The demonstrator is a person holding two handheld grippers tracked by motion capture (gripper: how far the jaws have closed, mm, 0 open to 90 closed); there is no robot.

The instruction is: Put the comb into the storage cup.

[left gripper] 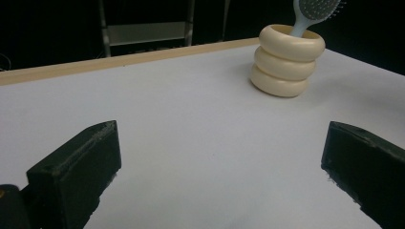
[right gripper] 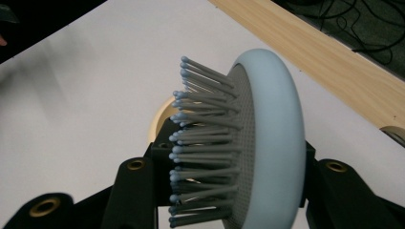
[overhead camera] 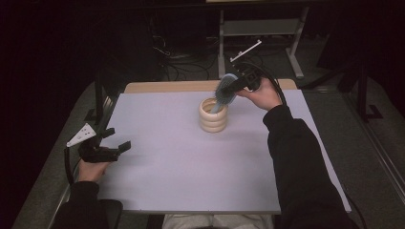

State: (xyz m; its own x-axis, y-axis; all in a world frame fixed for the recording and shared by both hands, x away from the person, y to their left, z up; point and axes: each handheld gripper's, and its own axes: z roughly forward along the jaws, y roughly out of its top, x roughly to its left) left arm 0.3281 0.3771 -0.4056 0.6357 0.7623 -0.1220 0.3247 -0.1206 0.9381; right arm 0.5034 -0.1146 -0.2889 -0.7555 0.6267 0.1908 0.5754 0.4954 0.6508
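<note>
Hairbrush, pale blue plastic with grey bristles (overhead camera: 224, 90), is pinched at its head by the right tongs (overhead camera: 232, 87), handle down inside the cream ringed holder (overhead camera: 213, 115) past the middle of the white desk (overhead camera: 191, 162), toward its far edge. Nearer, at the left edge, the left tongs (overhead camera: 116, 141) stand spread and hold nothing.
</note>
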